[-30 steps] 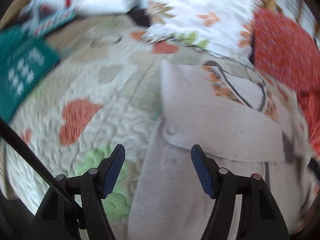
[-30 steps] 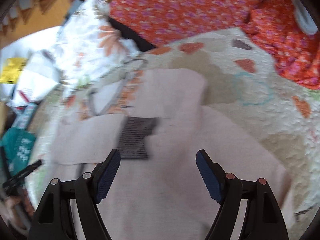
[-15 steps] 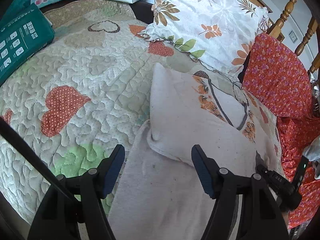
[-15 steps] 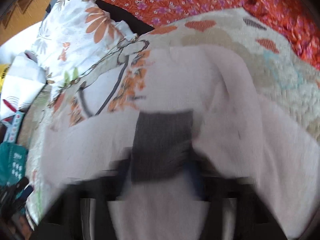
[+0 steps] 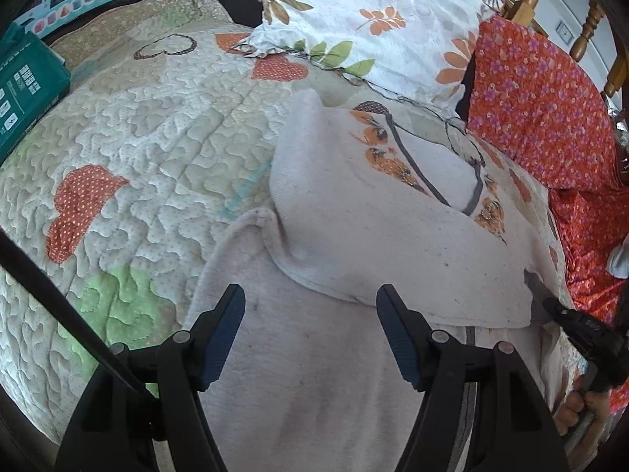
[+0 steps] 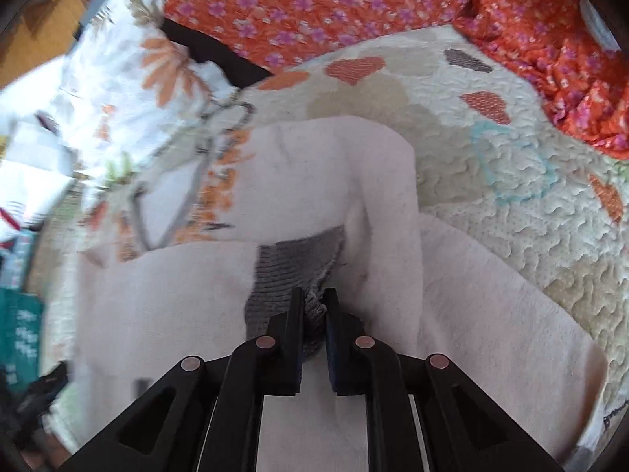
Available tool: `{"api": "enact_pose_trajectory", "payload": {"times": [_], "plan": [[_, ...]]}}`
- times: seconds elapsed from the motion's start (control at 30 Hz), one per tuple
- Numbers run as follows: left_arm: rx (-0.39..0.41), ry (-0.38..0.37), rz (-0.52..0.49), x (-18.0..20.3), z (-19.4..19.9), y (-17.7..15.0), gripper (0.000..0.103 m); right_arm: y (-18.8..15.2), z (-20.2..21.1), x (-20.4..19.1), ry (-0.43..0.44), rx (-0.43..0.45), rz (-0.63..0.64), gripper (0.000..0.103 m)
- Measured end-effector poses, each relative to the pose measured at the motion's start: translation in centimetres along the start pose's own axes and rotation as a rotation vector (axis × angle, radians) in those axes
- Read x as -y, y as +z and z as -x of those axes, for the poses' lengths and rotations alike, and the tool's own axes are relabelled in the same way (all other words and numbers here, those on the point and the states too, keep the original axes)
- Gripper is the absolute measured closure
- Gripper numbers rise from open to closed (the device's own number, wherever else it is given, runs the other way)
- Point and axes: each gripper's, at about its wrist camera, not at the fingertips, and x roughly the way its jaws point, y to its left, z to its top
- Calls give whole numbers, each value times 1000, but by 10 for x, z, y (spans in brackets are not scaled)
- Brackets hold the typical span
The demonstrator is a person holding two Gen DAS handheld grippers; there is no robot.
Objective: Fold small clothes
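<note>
Item: small pale pink sweatshirt [image 5: 354, 236], lying on a quilted bedspread [image 5: 149, 149] with heart patches, front upward, its flower print and grey-trimmed neck toward the leaf-print pillow [image 5: 373, 19]. Both sleeves are folded in across the body, so the fold is judged partly done.

Right gripper [image 6: 314, 306]: a second ago its jaws stood wide apart above the grey ribbed cuff [image 6: 295, 267]; they have just been closing and now pinch the edge of that cuff between the pads, with only a narrow slit left between them. (The figure crept back up slightly after the clamp, which reads as knit settling in the grip, not a release.)

Left gripper [image 5: 310, 334]: jaws well apart, nothing between them, hovering over the lower body of the sweatshirt just short of the edge of the folded sleeve; unchanged in width from a second ago, though the view has steadied and drawn a little nearer the cloth.

Meaning for the task: with the cuff now secured, the right side appears ready to draw the sleeve into place. The left has yet to take any hold.

Nearby, not involved: red flowered cloth [image 6: 314, 8], teal box [image 5: 23, 94].
</note>
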Motion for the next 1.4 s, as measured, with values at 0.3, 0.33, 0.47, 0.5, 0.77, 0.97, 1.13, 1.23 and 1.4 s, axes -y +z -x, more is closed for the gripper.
{"api": "enact_pose_trajectory", "payload": {"times": [0.3,0.33,0.47,0.5,0.77,0.97,1.13,1.23,1.4], "plan": [[-47,-56,21,0,4,-10,33,-14,109,75,-81,-151,127,46],[-50,-59,21,1,3,-11,33,-19,113,82,-120,-172,138,46],[-56,-48,8,4,3,-16,33,-55,118,95,-167,-243,171,46],[-57,-47,5,5,3,-17,33,-66,116,94,-179,-246,187,46],[-76,-46,12,3,0,-23,33,-100,88,94,-340,-116,169,46],[-77,-34,20,-1,0,-25,33,-99,84,101,-354,-68,132,84],[-85,-33,25,-1,-3,-26,33,-93,95,109,-327,-34,85,99],[-87,-33,17,2,-4,-26,33,-84,109,122,-287,-3,20,100],[-94,-41,15,4,-5,-26,33,-57,142,166,-293,73,-131,101]]}}
